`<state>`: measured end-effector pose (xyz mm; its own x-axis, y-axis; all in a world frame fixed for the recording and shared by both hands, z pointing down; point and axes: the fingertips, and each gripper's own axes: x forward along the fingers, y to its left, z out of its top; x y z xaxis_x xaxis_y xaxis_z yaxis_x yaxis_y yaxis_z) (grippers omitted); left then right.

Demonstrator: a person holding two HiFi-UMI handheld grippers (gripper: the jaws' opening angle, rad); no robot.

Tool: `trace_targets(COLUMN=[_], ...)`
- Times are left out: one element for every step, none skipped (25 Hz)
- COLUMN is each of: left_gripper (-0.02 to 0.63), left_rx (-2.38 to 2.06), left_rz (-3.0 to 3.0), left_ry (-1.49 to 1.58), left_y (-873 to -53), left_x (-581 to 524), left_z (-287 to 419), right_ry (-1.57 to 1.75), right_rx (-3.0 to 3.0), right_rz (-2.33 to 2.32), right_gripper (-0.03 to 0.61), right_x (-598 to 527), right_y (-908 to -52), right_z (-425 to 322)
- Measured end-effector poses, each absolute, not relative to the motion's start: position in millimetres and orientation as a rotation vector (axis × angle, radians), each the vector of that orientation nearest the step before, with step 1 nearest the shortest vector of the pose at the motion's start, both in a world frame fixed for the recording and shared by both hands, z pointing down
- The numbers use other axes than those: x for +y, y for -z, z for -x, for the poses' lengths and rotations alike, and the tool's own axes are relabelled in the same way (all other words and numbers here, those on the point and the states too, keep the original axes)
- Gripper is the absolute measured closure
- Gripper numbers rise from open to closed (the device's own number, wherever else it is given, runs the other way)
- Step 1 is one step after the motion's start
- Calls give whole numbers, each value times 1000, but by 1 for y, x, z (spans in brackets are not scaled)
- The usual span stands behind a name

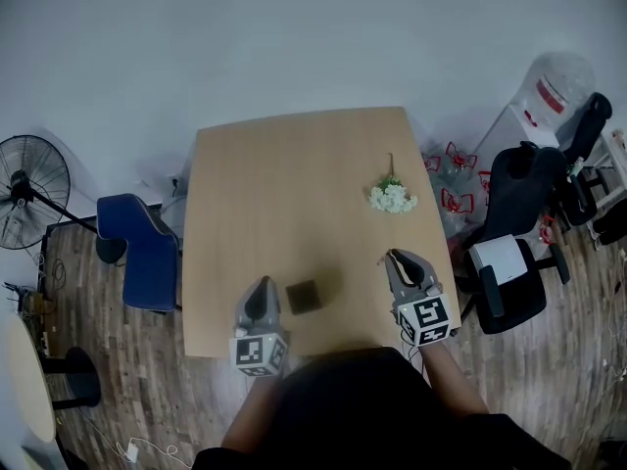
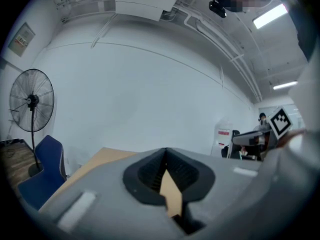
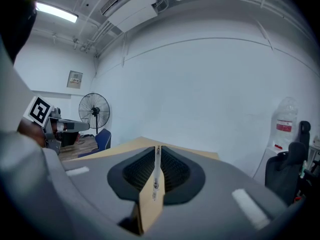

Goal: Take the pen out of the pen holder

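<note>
**Findings: table, two grippers, one pen holder, one pen**

Count on the table [image 1: 294,184]: one pen holder [image 1: 304,295], and one sprig of white flowers [image 1: 393,198]. Held over it: two grippers. Round it on the floor: one blue chair [image 1: 147,248] off the left edge, one standing fan [image 1: 29,189] beyond that, and one black office chair [image 1: 519,243] off the right edge.

The pen holder is a small dark square seen from above. It stands close to the table's near edge, about midway along it, and between the two grippers. The flowers lie well apart from it, by the right edge.

Left gripper [image 1: 262,284]: its jaws are closed tip to tip with nothing between them, only table surface showing through the gap below the tips. It sits just beside the pen holder, on the holder's left, not touching it.

Right gripper [image 1: 393,256]: its jaws are clenched on one thin pale rod that looks like the pen [image 3: 156,176], which runs lengthwise along the seam between them. This gripper is further from the pen holder, to its right, near the table's right edge. The head view does not resolve the pen.
</note>
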<state>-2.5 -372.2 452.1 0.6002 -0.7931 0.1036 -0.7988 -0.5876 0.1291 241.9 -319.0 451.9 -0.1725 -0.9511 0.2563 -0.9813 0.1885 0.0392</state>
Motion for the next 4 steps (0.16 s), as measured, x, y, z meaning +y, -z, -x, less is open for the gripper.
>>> trace_targets(left_gripper=[611,611,611,611], left_rx=[-1337,-1336,-1335,-1333], left_rz=[-2662,-2662,-2661,-2661], left_ry=[-53,-54,-55,-55], left_y=[-453,-454,-455,-456], left_x=[-373,-373,-374,-375], left_z=[4,4,4,5], right_ry=[-195,-196,-200,-204], right_rx=[-2243,-2247,-2251,-2256], right_rz=[-1854,-1849,-1846,-1843], right_gripper=[538,538,538,540], right_x=[-320,-321,-322,-323], right_y=[-452,-452,-451,-451], right_z=[-240,-238,-236,-235])
